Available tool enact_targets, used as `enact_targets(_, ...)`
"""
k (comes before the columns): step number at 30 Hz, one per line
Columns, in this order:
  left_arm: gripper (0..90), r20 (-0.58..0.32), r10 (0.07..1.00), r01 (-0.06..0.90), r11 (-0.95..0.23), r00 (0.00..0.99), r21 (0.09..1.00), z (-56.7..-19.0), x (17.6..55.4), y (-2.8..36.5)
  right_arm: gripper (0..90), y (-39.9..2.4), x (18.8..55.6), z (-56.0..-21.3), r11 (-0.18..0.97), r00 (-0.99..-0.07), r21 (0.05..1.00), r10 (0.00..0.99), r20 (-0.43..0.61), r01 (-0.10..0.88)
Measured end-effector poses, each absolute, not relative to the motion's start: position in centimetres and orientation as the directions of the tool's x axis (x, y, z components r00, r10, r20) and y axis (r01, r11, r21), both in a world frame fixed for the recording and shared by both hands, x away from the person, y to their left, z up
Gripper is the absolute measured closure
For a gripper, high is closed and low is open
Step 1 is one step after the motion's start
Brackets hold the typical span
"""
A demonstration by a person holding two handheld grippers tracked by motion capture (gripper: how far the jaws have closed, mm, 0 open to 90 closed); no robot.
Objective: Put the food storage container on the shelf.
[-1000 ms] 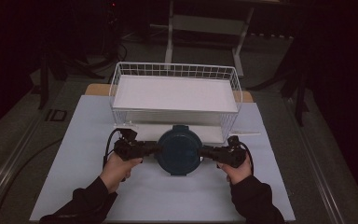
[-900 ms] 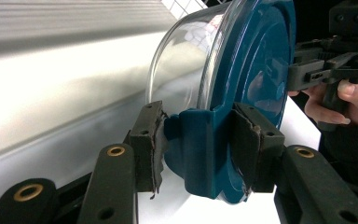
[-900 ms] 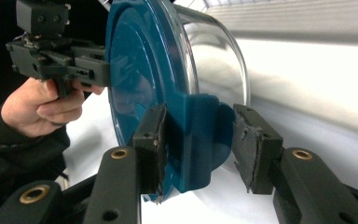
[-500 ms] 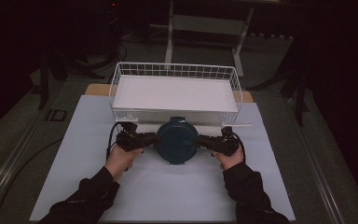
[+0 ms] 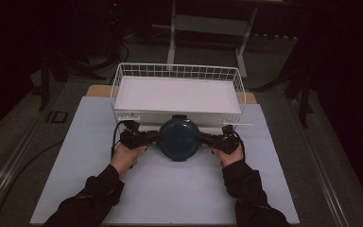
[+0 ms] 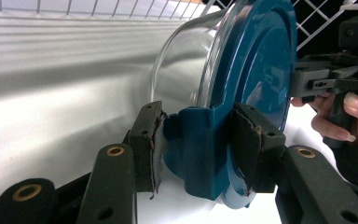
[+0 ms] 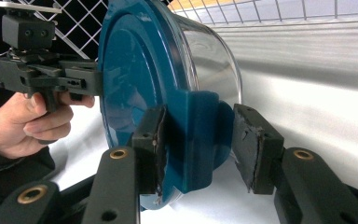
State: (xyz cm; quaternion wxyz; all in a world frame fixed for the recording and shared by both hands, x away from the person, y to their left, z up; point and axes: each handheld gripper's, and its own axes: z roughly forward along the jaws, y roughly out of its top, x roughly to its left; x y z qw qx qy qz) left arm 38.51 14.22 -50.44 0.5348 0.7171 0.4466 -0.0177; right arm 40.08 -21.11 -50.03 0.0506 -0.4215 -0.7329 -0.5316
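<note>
Container (image 5: 179, 139): the glass bowl is hidden under its teal lid from above. My left tool (image 6: 196, 154) covers one latch tab; my right tool (image 7: 199, 149), the other. Basket (image 5: 118, 80) label too small to read.

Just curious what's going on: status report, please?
Left claw, right claw: both clamped on side clips. Teal-lidded glass container held between them. Wire basket close ahead.

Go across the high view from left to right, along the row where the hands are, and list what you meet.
Left hand → left gripper → blue-lidded glass container → right gripper → right hand. All of it lies over the white table sheet, just in front of the wire basket.
</note>
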Motion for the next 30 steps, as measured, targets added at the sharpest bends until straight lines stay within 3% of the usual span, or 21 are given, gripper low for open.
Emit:
enact_targets(5,54.8,-0.535,0.607,0.675,-0.003,0.588,0.738,-50.5,38.8,14.3,55.4,-21.1,40.4,-50.0,0.074,-0.635,0.736,0.567,0.525,0.673)
enact_targets(7,54.6,-0.5,0.628,0.659,-0.028,0.597,0.752,-50.6,39.1,14.2,53.9,-21.0,40.3,-50.2,0.079,-0.63,0.743,0.595,0.5,0.664)
enact_targets(9,53.5,-0.54,0.616,0.683,0.005,0.573,0.73,-51.0,39.4,14.3,54.2,-20.8,40.1,-50.1,0.072,-0.618,0.748,0.619,0.485,0.659)
enact_targets(11,52.4,-0.495,0.648,0.649,0.001,0.579,0.76,-51.1,39.2,14.2,53.2,-20.7,40.1,-50.2,0.075,-0.617,0.756,0.633,0.468,0.65)
enact_targets(15,52.3,-0.495,0.65,0.64,0.017,0.576,0.768,-51.2,39.5,14.3,49.8,-20.5,40.3,-50.4,0.051,-0.612,0.771,0.643,0.46,0.634)
enact_targets(24,37.4,-0.461,0.686,0.617,0.023,0.563,0.786,-51.4,40.1,14.3,47.7,-20.0,40.6,-50.0,0.056,-0.602,0.802,0.693,0.397,0.594)
enact_targets(30,36.3,-0.445,0.704,0.62,0.008,0.553,0.784,-51.1,40.1,14.2,48.3,-19.8,40.7,-50.0,0.037,-0.585,0.803,0.705,0.402,0.595)
